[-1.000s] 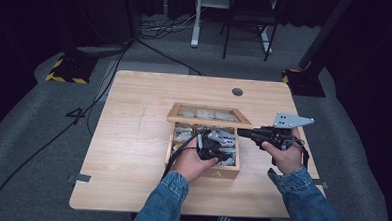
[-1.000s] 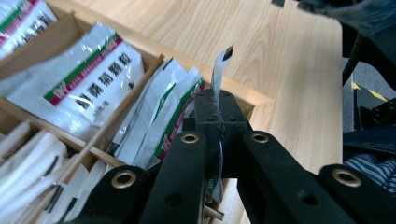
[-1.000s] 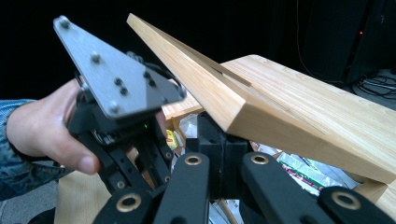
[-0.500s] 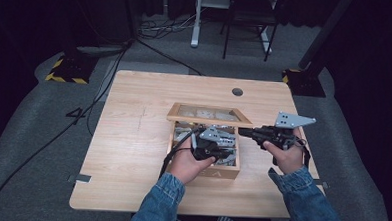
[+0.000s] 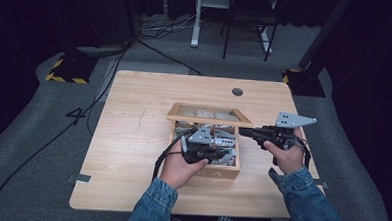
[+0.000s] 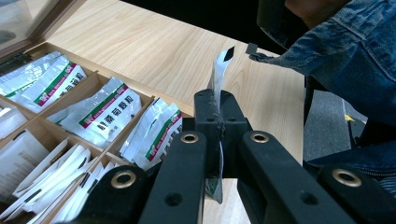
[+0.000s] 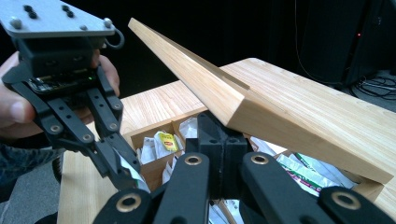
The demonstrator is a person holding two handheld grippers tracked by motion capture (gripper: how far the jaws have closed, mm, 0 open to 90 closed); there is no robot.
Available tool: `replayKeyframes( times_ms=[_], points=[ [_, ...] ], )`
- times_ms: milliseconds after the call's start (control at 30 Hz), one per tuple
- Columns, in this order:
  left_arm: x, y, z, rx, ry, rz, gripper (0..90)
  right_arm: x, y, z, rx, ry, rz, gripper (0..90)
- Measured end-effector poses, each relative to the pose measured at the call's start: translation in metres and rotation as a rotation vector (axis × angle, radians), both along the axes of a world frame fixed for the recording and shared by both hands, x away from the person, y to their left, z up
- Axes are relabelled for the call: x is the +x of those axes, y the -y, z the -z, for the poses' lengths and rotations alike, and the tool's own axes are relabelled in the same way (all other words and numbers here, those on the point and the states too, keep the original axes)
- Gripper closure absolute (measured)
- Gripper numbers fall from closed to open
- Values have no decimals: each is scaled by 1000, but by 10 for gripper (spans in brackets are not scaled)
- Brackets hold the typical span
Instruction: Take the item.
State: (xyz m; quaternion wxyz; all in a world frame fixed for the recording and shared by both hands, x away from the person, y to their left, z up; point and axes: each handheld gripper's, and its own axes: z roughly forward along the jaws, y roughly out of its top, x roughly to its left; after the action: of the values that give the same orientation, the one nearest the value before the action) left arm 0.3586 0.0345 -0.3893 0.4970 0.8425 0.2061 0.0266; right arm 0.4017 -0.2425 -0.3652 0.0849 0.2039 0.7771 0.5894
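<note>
Wooden compartment box (image 5: pixel 226 173) sits mid-tabletop (image 5: pixel 132 138), its glass-paned lid (image 5: pixel 209 114) propped open at the far side. Inside, wooden dividers split it into compartments stuffed with foil sachets (image 6: pixel 100 112), white with green-and-red bands; several per compartment, exact count not readable. At least five compartments visible in the left gripper view, and one in the right gripper view holds a yellow-labelled tea bag (image 7: pixel 164 140).

Left gripper (image 6: pixel 219 105): jaws closed tight on a single sachet (image 6: pixel 218 74), pinched edge-on. Its long axis runs along the jaws, with the top end standing up past the tips and the lower end hanging below. It is held above the box's near-right corner, clear of the compartments.

Right gripper (image 7: pixel 219 135): jaws closed, nothing between them, tips tucked just under the raised lid's edge; whether they touch it is hard to say.
</note>
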Motion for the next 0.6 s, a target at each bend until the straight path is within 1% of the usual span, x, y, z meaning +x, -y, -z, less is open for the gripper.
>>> replayKeyframes(
  times_ms=[133, 400, 433, 533, 600],
  points=[
    [-5, -5, -3, -15, 12, -10, 899, 0, 0, 0, 0, 0, 1, 900],
    [-13, -21, -9, -21, 21, -40, 899, 0, 0, 0, 1, 0, 0, 900],
    [-14, -23, -9, -23, 20, -45, 898, 0, 0, 0, 1, -1, 1, 900],
    [-16, -31, -11, -48, -9, -65, 898, 0, 0, 0, 1, 0, 1, 900],
    [-17, -36, -13, -50, -8, -77, 898, 0, 0, 0, 1, -2, 1, 900]
  ],
)
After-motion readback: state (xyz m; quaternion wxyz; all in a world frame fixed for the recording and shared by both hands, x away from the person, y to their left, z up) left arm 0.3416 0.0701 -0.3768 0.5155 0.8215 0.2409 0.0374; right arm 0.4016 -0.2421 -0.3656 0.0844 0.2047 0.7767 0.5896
